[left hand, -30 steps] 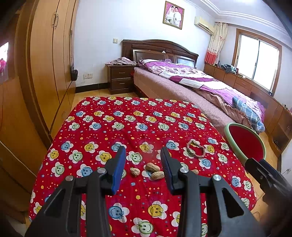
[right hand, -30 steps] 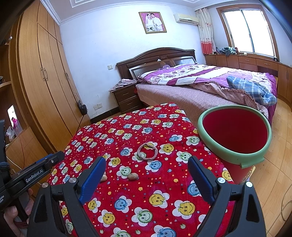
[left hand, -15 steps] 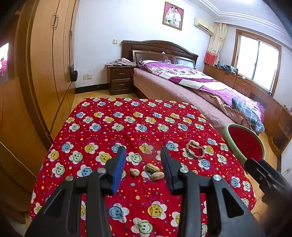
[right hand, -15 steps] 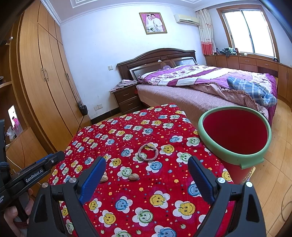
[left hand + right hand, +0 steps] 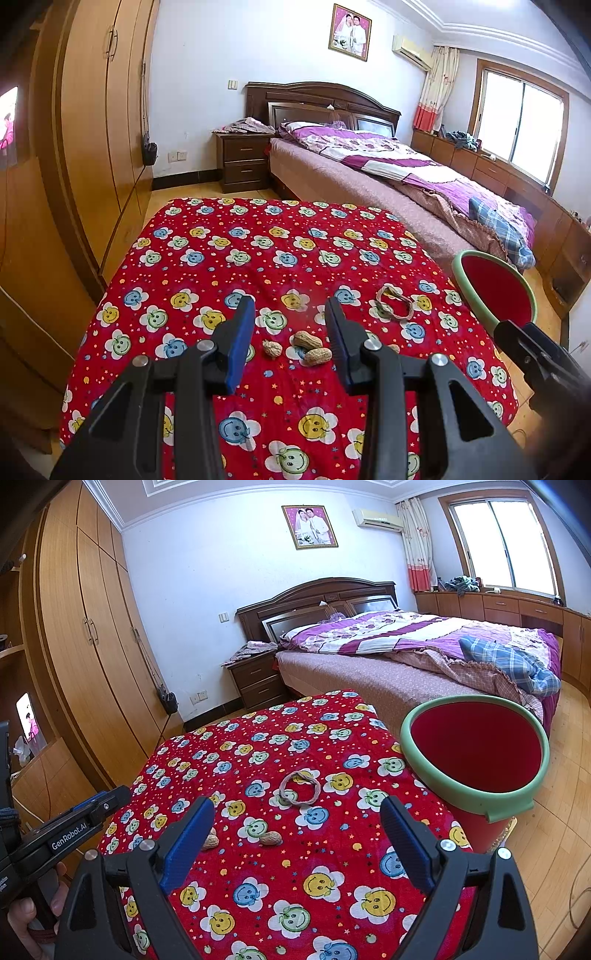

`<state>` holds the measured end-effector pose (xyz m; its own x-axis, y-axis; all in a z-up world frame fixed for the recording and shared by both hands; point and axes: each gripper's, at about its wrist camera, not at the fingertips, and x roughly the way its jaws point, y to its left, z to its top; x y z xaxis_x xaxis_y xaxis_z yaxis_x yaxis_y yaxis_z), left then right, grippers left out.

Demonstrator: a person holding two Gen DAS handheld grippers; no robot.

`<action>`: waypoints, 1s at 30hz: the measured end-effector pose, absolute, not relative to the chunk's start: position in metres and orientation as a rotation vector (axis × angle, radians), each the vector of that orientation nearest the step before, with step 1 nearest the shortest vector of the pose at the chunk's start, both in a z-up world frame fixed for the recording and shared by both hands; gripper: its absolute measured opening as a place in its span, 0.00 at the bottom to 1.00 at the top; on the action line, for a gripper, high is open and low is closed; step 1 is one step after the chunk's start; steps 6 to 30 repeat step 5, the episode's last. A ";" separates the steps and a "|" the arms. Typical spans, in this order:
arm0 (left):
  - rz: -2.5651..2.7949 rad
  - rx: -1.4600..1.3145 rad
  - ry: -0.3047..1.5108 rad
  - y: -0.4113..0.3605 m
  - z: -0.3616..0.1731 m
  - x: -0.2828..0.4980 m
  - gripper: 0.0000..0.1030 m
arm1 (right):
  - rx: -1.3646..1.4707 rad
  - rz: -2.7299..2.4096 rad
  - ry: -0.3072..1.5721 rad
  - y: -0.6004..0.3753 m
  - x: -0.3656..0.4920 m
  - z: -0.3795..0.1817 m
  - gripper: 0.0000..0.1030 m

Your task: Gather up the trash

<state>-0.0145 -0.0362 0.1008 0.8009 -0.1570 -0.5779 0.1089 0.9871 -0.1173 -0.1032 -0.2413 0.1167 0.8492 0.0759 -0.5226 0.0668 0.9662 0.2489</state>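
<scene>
Hovering low over the near edge of the worktop (image 5: 207, 266), the left claw (image 5: 290, 325) sits almost exactly where it was a second ago, its blue-padded jaws spread and empty, so nothing has been picked up in that time. The only shift since then is a slight one in the wrist views, which suggests the person is lining up rather than committing. Just ahead of the left claw and between its jaws in the left wrist view lie two peanuts (image 5: 312, 349), touching each other on the red smiley-flower cloth, with a crumpled shell fragment (image 5: 272, 348) just beside them. The right claw (image 5: 297, 819) is likewise spread wide and holds nothing. A little farther out rests a loop of twisted brown band (image 5: 299, 788), well apart from the peanuts. Beyond the worktop's right edge stands the red bin with a green rim (image 5: 476, 805), mouth open towards the cameras; the part of its inside that shows is bare red, though its bottom is hidden. All the trash therefore looks uncollected, and the peanuts seem the likely first grasp. The bed (image 5: 406, 653) lies beyond.
</scene>
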 end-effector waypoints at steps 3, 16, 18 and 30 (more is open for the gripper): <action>-0.143 -0.078 0.626 -0.036 0.102 -0.014 0.38 | 0.263 0.005 0.558 -0.241 -0.103 0.117 0.90; -0.144 -0.079 0.627 -0.036 0.102 -0.013 0.38 | 0.265 0.005 0.558 -0.241 -0.103 0.117 0.90; -0.144 -0.079 0.627 -0.036 0.102 -0.013 0.38 | 0.265 0.005 0.558 -0.241 -0.103 0.117 0.90; -0.144 -0.079 0.627 -0.036 0.102 -0.013 0.38 | 0.265 0.005 0.558 -0.241 -0.103 0.117 0.90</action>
